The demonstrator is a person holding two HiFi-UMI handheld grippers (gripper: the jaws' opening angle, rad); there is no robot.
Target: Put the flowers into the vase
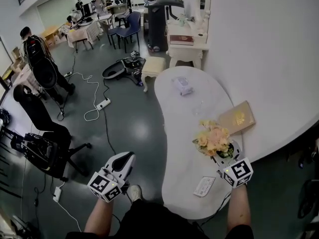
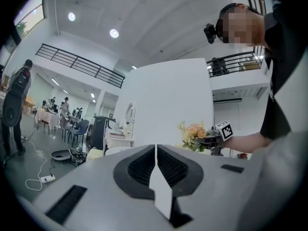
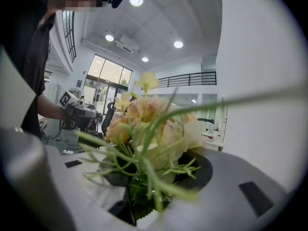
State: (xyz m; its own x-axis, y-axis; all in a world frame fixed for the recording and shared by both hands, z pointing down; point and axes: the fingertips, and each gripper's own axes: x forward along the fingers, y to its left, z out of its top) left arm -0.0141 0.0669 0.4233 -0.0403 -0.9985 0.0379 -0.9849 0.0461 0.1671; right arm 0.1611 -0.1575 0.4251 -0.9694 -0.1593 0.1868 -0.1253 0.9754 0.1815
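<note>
White table (image 1: 180,126) | right gripper (image 3: 139,201) clamped on flowers (image 3: 149,124) | left gripper (image 2: 155,153) jaws together, empty

We see a glossy grey floor (image 1: 129,128) with a white power strip (image 1: 103,103) lying on it, a curved white table (image 1: 174,133) beside a plain white wall (image 1: 269,44), a white dressing table (image 1: 185,49) beyond, blue chairs (image 1: 128,26) farther off, and round ceiling lights (image 2: 114,33) above a railed balcony (image 2: 82,64).

Head view steep down over table (image 1: 182,133); gripper views level, sharing flowers (image 1: 214,139).
</note>
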